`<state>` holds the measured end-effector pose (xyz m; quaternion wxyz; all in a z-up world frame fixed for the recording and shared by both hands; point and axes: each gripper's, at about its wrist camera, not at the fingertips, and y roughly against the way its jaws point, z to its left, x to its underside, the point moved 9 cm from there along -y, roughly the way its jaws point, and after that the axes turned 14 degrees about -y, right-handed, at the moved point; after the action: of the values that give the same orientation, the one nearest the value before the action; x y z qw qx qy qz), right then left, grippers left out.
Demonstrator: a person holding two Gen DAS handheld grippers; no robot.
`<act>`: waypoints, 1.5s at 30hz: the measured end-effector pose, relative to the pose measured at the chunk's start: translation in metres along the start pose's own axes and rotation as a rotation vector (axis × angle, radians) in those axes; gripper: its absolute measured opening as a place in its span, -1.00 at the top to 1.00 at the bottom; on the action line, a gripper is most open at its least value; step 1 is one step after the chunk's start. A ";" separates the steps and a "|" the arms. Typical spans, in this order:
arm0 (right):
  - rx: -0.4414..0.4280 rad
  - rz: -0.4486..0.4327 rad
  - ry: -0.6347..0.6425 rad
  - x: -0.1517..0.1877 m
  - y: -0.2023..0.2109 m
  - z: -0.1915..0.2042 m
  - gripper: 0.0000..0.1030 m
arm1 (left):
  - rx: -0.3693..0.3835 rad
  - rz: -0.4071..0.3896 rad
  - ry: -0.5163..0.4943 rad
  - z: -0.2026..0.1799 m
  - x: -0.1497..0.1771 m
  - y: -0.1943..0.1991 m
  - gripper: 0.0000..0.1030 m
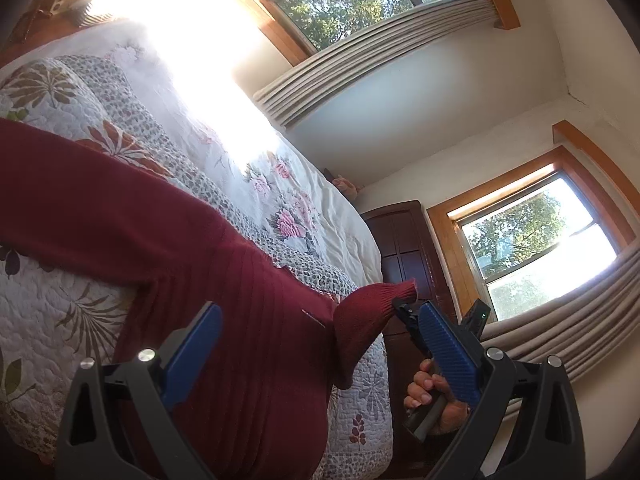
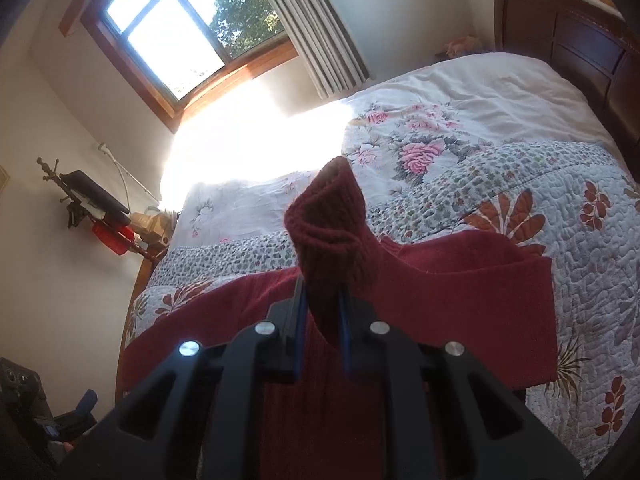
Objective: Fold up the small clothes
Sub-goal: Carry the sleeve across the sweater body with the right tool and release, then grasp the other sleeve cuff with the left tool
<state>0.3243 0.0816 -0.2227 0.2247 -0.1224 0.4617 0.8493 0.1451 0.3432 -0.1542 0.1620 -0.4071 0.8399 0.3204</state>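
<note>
Right hand-held gripper [image 2: 322,312] is seen pinching a ribbed part of a dark red sweater [image 2: 460,292], the knit being clamped between its two blue pads and rising above them in a rolled tube. From the left wrist view the same hand-held gripper appears at the bed's edge, where the ribbed end [image 1: 372,312] of the sweater is lifted off the bed and a hand [image 1: 428,396] is seen around the handle. Left hand-held gripper [image 1: 320,340] is spread wide, its blue pads standing well apart on either side of the sweater's body, with nothing held between them. The sweater is laid across a bed [image 2: 472,80] on a quilt [image 2: 580,240] printed with rust and brown leaves; one sleeve [image 1: 80,200] is stretched out flat across the quilt, while the body hangs toward the near edge. Beyond the quilt a white cover with pink roses [image 2: 420,160] is spread, and part of it is washed out by strong sunlight. Two wood-framed windows [image 1: 532,248] with pale curtains [image 1: 380,60] are set in the walls, trees being visible through the glass. A dark wooden headboard [image 2: 580,44] is seen at the far end of the bed, and a dark cabinet [image 1: 404,240] stands beside the lower window.
</note>
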 end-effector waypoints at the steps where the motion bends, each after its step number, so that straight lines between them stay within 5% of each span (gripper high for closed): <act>1: 0.011 0.025 0.018 0.011 -0.015 0.005 0.75 | 0.004 0.005 0.007 0.002 0.000 -0.003 -0.92; 7: 0.096 0.155 0.099 0.073 -0.095 0.012 0.74 | 0.026 0.073 0.058 0.016 0.003 -0.033 -0.92; 11: 0.119 0.242 0.122 0.105 -0.117 0.007 0.45 | 0.057 0.140 0.095 0.026 0.004 -0.070 -0.92; 14: 0.100 0.225 0.141 0.111 -0.095 0.011 -0.06 | 0.107 0.210 0.158 0.034 0.009 -0.111 -0.92; 18: 0.074 0.203 0.083 0.109 -0.050 -0.006 -0.16 | 0.179 0.362 0.291 0.049 0.027 -0.180 -0.92; 24: 0.095 0.174 -0.050 0.131 0.012 -0.054 -0.21 | 0.095 0.590 0.285 0.065 0.074 -0.255 -0.92; 34: 0.070 0.186 -0.231 0.177 0.048 -0.081 -0.24 | -0.014 0.679 0.138 0.055 0.078 -0.282 -0.85; 35: 0.063 0.188 -0.232 0.178 0.047 -0.077 -0.24 | -0.034 0.692 0.115 0.056 0.080 -0.282 -0.81; 36: 0.054 0.188 -0.231 0.180 0.047 -0.073 -0.24 | -0.058 0.703 0.094 0.056 0.081 -0.281 -0.52; 37: 0.046 0.188 -0.230 0.181 0.048 -0.070 -0.24 | -0.078 0.718 0.082 0.058 0.082 -0.280 0.09; 39: 0.037 0.185 -0.223 0.181 0.050 -0.064 -0.24 | -0.117 0.735 0.082 0.064 0.084 -0.278 0.64; 45: 0.027 0.169 -0.215 0.183 0.059 -0.057 -0.24 | -0.101 0.728 0.062 0.063 0.077 -0.270 0.88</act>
<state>0.1358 0.0546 -0.2867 0.2020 0.0116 0.4551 0.8672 0.3112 0.2157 -0.3523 -0.0083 -0.0987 0.9172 0.3859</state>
